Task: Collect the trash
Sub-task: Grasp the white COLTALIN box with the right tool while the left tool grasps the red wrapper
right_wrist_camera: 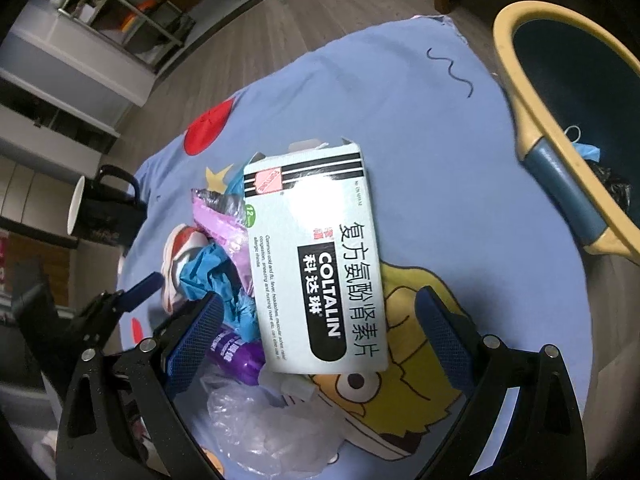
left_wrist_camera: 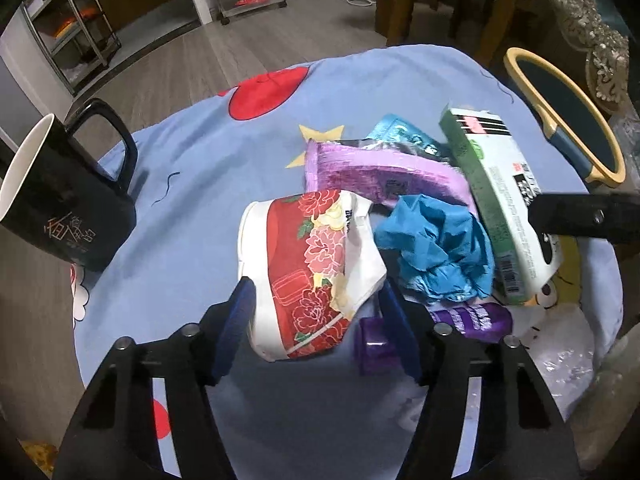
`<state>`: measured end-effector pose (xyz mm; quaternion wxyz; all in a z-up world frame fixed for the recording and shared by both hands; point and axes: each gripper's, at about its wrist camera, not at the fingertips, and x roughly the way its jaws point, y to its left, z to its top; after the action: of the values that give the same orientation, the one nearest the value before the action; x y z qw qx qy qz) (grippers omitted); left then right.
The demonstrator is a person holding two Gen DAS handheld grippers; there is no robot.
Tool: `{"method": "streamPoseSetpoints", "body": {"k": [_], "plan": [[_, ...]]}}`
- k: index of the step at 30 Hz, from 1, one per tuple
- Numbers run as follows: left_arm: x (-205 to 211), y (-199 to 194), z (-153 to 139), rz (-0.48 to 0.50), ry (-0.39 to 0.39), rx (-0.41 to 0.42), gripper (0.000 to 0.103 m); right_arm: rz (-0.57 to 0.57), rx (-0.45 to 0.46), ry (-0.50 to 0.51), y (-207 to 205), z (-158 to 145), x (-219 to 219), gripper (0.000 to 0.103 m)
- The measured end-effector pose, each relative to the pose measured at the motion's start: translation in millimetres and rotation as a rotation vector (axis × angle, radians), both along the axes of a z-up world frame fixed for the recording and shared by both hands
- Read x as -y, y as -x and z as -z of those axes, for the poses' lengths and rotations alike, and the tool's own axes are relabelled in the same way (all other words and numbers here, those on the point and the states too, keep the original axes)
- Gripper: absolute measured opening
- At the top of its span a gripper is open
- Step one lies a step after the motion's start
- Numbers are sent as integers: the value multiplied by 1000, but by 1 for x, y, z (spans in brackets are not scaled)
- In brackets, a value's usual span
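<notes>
Straddling the red flowered wrapper (left_wrist_camera: 308, 276) on the counter (left_wrist_camera: 208, 184), my left gripper (left_wrist_camera: 316, 312) seems not yet clamped, though blur hinders; my right gripper (right_wrist_camera: 320, 320) stands released around the medicine box (right_wrist_camera: 316, 264).

Glossy ceramic mug (left_wrist_camera: 68, 196), matt cloth tablecloth (left_wrist_camera: 200, 184), cardboard box (right_wrist_camera: 316, 264)

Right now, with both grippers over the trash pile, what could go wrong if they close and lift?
1. The left gripper straddles the red floral wrapper; this crumpled wrapper may slip or drag the blue paper beside it.
2. The medicine box leans on the pile between the right gripper's open jaws; a grip could tip it or scatter the purple bottle.
3. The black mug stands near the table edge; a swing could knock it.
</notes>
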<state>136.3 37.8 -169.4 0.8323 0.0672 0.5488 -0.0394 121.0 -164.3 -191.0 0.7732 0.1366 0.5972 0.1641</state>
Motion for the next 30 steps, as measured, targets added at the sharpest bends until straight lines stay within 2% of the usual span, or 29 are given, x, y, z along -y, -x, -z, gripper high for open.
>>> {"method": "streamPoseSetpoints", "body": {"k": [8, 13, 16, 19, 30], "plan": [[-9, -2, -6, -39, 37, 22, 37, -43, -12, 35, -1, 7, -5, 96], [-11, -2, -12, -48, 44, 46, 28, -70, -13, 97, -1, 12, -12, 96], [-12, -2, -14, -50, 43, 51, 27, -97, 0, 143, 1, 13, -19, 94], [-12, -1, -16, -50, 43, 57, 24, -115, -2, 168, 2, 15, -20, 73], [-17, 0, -28, -66, 58, 90, 23, -78, 14, 138, 6, 8, -13, 73]]}}
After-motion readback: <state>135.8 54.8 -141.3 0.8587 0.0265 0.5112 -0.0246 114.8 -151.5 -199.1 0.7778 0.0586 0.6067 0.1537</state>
